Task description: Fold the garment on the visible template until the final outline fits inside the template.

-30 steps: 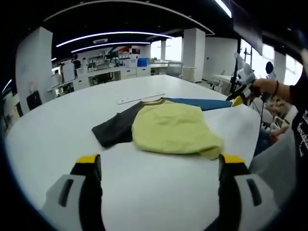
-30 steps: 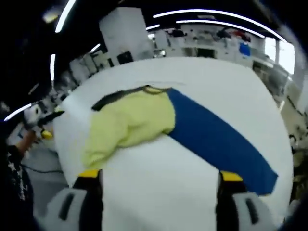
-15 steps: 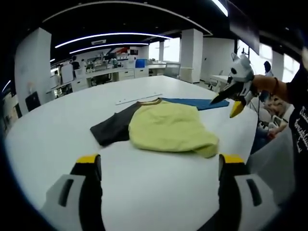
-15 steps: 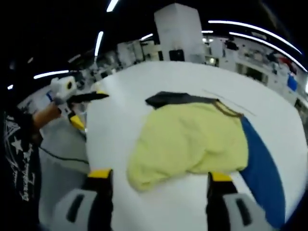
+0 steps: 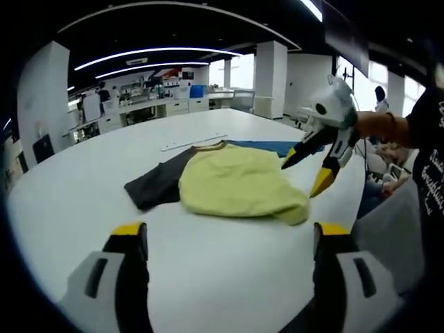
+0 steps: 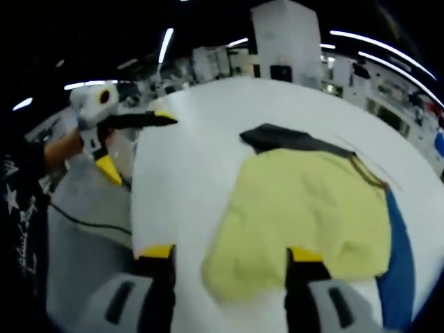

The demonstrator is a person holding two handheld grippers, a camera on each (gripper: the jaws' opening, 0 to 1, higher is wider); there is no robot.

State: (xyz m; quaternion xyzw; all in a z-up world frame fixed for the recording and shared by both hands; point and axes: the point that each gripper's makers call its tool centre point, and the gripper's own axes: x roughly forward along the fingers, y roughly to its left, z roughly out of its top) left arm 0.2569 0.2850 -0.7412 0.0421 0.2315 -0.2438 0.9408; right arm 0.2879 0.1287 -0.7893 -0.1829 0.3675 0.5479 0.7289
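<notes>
On white table (image 5: 83, 187): garment (image 5: 236, 184) half-folded, yellow body bunched over dark and blue sleeves. Left tool (image 5: 229, 239) open, empty, held back. Right tool (image 6: 225, 253) open, empty, over yellow hem. Next, probably: grip hem, fold inward.

1. A white table (image 5: 83, 187) curves through an open-plan office.
2. White pillars (image 5: 267, 78) stand behind it under strip lights (image 5: 152, 52).
3. Desks (image 5: 159, 104) and a blue box (image 5: 196, 91) line the far wall.
4. A black cable (image 6: 76, 223) trails below the table's edge.
</notes>
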